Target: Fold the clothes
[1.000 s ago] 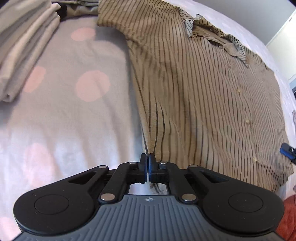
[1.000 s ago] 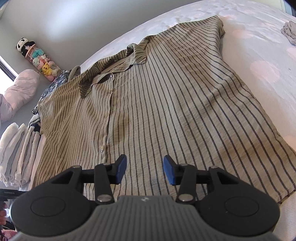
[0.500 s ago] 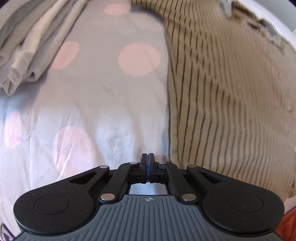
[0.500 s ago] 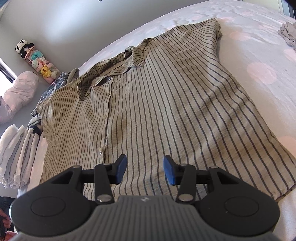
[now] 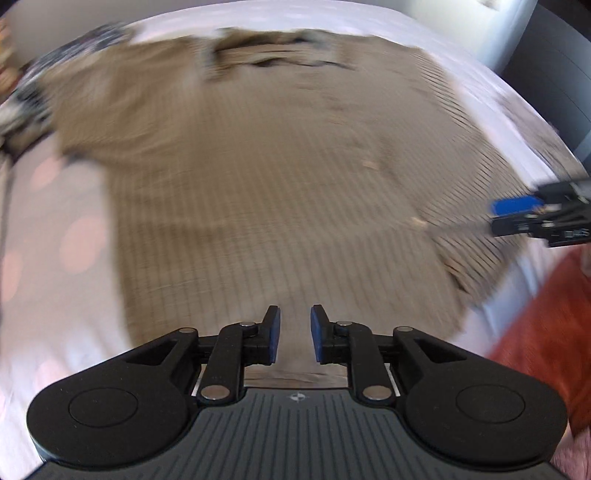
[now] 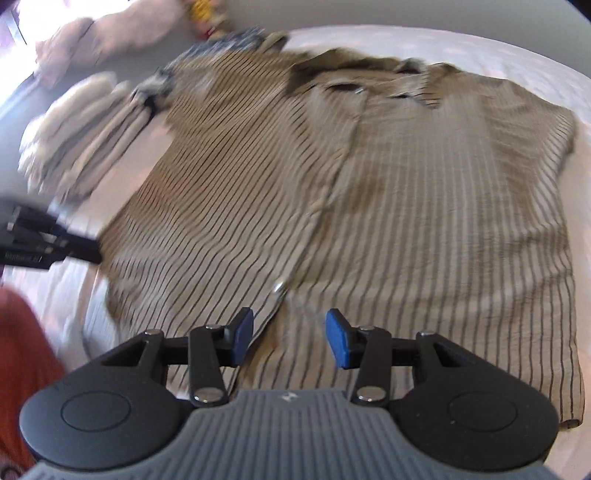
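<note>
A tan short-sleeved shirt with dark stripes (image 6: pixel 406 206) lies spread flat, front up, on the bed, collar at the far end; it shows blurred in the left wrist view (image 5: pixel 258 177). My left gripper (image 5: pixel 294 332) is open and empty just above the shirt's near hem. My right gripper (image 6: pixel 290 336) is open and empty above the hem beside the button placket. Each gripper shows in the other's view: the right one (image 5: pixel 517 214) at the shirt's right edge, the left one (image 6: pixel 44 243) at its left edge.
The bed has a pale sheet with pink dots (image 5: pixel 55 229). A stack of folded light clothes (image 6: pixel 85 147) lies left of the shirt, with a dark patterned garment (image 6: pixel 159 85) behind it. Plush toys (image 6: pixel 110 33) sit at the far left. Orange-red fabric (image 5: pixel 546 332) shows near me.
My left gripper has opened, letting go of the shirt's left edge, and swung to face the hem. The right gripper turned towards the shirt's middle and stayed open.
</note>
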A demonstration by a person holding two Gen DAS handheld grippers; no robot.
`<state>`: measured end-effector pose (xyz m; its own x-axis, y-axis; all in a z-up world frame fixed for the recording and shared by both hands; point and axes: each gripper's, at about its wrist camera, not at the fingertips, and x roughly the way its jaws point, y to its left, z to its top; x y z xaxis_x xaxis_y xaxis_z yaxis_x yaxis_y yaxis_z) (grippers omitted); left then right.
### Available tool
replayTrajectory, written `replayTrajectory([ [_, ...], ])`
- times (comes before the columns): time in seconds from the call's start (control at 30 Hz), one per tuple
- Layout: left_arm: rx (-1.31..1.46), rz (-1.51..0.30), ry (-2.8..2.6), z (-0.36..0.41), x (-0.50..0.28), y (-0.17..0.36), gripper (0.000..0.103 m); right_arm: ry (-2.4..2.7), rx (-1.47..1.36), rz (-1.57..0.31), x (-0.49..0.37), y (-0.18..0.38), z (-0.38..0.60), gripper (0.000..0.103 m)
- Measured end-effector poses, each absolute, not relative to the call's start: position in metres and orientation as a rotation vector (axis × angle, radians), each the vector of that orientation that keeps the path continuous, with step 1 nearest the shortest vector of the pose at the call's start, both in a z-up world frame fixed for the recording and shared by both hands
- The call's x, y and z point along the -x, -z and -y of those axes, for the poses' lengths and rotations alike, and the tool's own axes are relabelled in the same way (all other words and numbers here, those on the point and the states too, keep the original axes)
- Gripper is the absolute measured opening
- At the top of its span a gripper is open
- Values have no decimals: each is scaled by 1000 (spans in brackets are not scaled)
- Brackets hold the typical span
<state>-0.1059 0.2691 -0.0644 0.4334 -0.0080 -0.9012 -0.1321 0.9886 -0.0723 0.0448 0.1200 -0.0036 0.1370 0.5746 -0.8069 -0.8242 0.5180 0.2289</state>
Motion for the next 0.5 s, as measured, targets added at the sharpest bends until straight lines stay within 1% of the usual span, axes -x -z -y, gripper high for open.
replayTrajectory([
  [0.1, 46, -1149, 47, -232, 103, 73, 17, -1105, 428, -1026, -22, 5, -130, 44],
  [0.17, -19, -1172, 115, -212, 102, 83, 20, -1145, 518, -1027, -6, 11, -135, 44],
  [0.23, -96, -1193, 167, -193, 101, 94, 31, -1160, 612, -1015, 5, 17, -141, 45],
  [0.27, -144, -1210, 186, -183, 100, 100, 33, -1165, 651, -1011, 9, 20, -142, 45],
  [0.3, -192, -1222, 203, -174, 100, 105, 40, -1171, 684, -1012, 13, 24, -144, 45],
  [0.33, -238, -1226, 218, -165, 100, 110, 42, -1175, 712, -1012, 15, 27, -145, 46],
  [0.5, -392, -1253, 266, -141, 94, 130, 44, -1159, 884, -982, 28, 44, -159, 47],
])
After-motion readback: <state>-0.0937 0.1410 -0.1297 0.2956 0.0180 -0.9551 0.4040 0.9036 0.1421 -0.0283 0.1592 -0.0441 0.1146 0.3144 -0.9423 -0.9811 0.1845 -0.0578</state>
